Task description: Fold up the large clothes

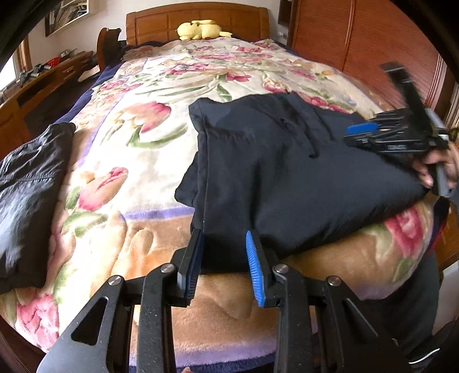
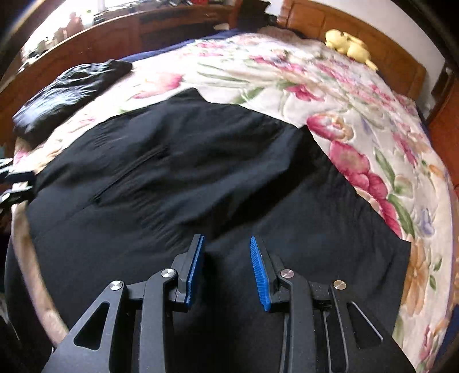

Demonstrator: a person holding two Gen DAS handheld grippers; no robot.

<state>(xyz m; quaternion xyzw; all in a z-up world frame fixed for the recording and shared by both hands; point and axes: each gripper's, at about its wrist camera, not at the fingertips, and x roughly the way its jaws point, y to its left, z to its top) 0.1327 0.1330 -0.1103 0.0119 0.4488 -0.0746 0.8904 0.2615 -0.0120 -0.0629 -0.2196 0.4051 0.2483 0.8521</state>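
A large black garment (image 1: 275, 160) lies partly folded on the floral blanket (image 1: 137, 120) of a bed. My left gripper (image 1: 225, 252) is open, its blue pads on either side of the garment's near hem at the bed's foot. My right gripper (image 2: 226, 258) is open and hovers over the black garment (image 2: 178, 178), nothing between its pads. The right gripper also shows in the left wrist view (image 1: 373, 134), held by a hand over the garment's right side.
A second black, shiny garment (image 1: 25, 183) lies at the bed's left edge, also in the right wrist view (image 2: 68, 89). A yellow plush toy (image 1: 200, 28) sits by the wooden headboard (image 1: 198, 17). A wooden wardrobe (image 1: 373, 43) stands right, a desk (image 1: 43, 77) left.
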